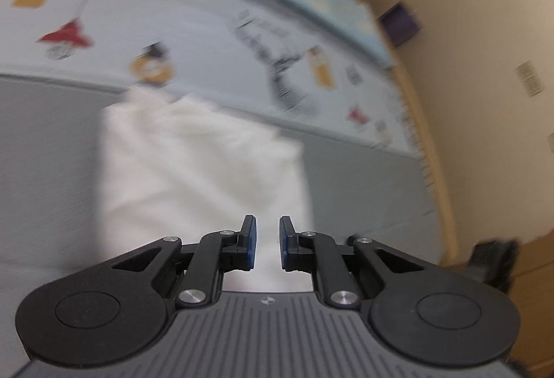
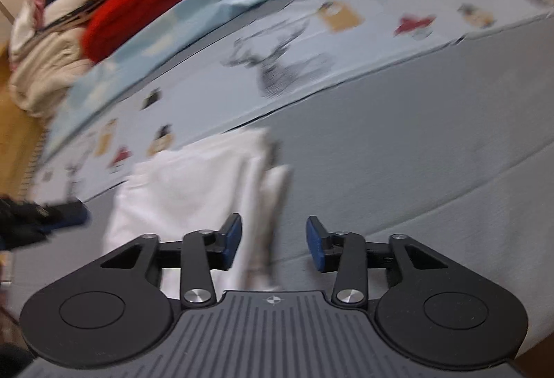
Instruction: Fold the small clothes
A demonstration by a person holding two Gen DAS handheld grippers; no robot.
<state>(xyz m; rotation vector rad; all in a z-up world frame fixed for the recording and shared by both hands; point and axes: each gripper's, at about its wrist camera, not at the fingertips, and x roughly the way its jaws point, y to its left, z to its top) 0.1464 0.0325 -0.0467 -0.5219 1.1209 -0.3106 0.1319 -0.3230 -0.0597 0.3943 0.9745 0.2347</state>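
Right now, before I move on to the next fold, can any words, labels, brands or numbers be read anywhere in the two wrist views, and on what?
None can be read.
Printed sheet: the script near the deer drawing and the tag-shaped pictures may carry lettering, too blurred to read.
Right tool and left tool: each body bears only a small crosshair mark, no letters.
White garment: no print or label visible.

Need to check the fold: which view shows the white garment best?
Right wrist view: the white garment shows its layered folded edge on the grey mat. In the left wrist view the garment is only a blurred white block.
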